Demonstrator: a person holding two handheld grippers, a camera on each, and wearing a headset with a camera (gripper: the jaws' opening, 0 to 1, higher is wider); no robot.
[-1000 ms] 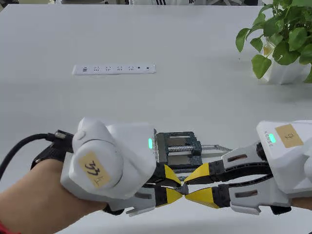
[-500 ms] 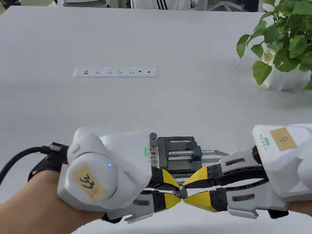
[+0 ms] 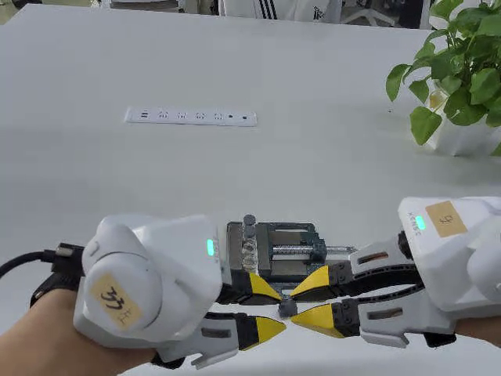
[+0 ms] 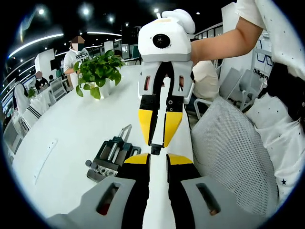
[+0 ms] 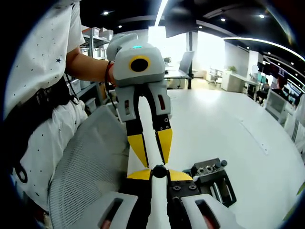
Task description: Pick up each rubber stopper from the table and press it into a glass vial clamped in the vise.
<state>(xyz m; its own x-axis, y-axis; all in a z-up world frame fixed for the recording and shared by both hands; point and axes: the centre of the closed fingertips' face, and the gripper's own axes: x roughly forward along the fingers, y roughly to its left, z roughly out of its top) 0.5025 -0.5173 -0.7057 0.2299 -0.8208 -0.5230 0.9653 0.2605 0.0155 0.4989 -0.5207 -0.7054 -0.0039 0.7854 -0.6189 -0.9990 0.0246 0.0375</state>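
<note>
A small dark rubber stopper (image 3: 286, 307) (image 5: 159, 171) sits pinched between the yellow tips of my right gripper (image 3: 293, 305) (image 5: 159, 175), which is shut on it near the table's front edge. My left gripper (image 3: 274, 310) (image 4: 157, 160) faces it tip to tip, its jaws apart around the stopper (image 4: 156, 150) without gripping it. Just behind the tips stands the dark vise (image 3: 286, 249) (image 4: 112, 157) (image 5: 213, 179). A clear glass vial (image 3: 249, 252) with a dark top is clamped at the vise's left end.
A white power strip (image 3: 190, 117) lies mid-table and a potted plant (image 3: 462, 66) stands at the far right. A black cable (image 3: 23, 262) trails from the left gripper. A grey mesh chair (image 4: 233, 152) is beside the table edge.
Both grippers held the stopper tip to tip before. The left gripper's jaws have spread and it has drawn back left, leaving the stopper in the right gripper. The view has also shifted.
</note>
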